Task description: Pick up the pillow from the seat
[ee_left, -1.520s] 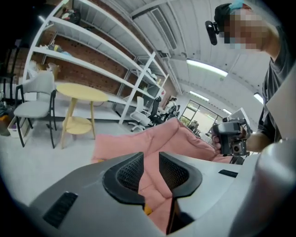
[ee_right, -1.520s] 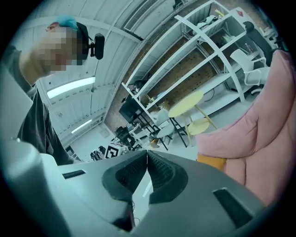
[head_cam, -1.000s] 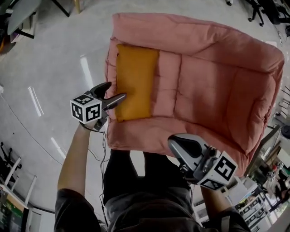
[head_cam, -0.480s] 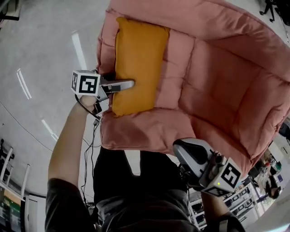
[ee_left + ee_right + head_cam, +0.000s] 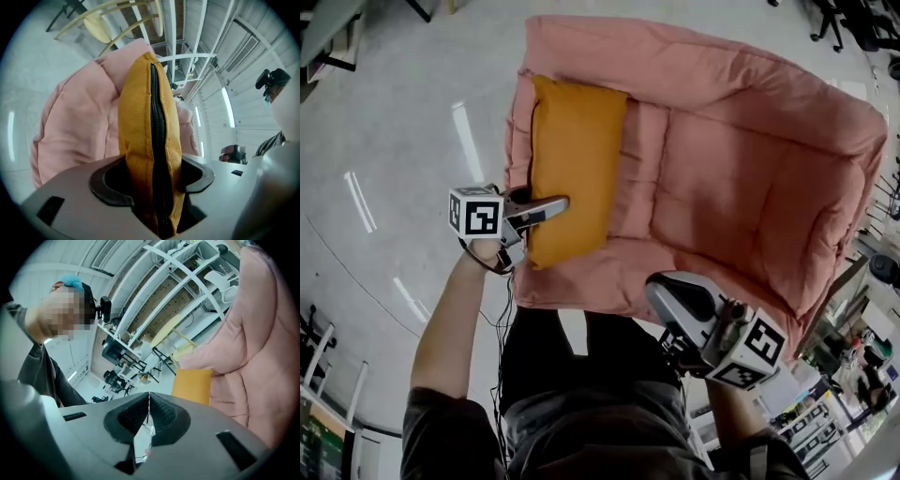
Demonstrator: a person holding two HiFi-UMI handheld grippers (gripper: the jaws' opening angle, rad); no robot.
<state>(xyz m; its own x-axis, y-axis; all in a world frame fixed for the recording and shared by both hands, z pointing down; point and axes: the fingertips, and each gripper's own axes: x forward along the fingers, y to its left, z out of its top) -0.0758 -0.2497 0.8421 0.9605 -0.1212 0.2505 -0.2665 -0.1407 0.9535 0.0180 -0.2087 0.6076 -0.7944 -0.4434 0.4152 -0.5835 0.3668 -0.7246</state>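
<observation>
Evidently the grasp is only now being made: the jaws of the left claw [image 5: 551, 206] are closing on the pillow [image 5: 577, 159], whose zipper [image 5: 157, 140] edge is seen between them in the left gripper view, the fabric already pinched by the pads. The pillow is stood against the arm of the pink seat [image 5: 741, 187], at the 9 o'clock side of it in the head view, and it is taken along its outer edge at about 8 o'clock.

For a sound lift, the closing is best finished before anything is raised. The bite looks shallow and close to one end, so the stuffing may be squeezed aside and the cover may be left sagging; a deeper bite, with some filling caught between the pads, is judged safer. The pillow is then best drawn up and toward 9 o'clock, away from the soft arm, so that it is not dragged across the pink padding. A slow start is advised, since a limp pillow can be expected to swing from one held edge.

The right claw [image 5: 149, 411] is kept closed on nothing, at 5 o'clock near the body, and is not needed.
</observation>
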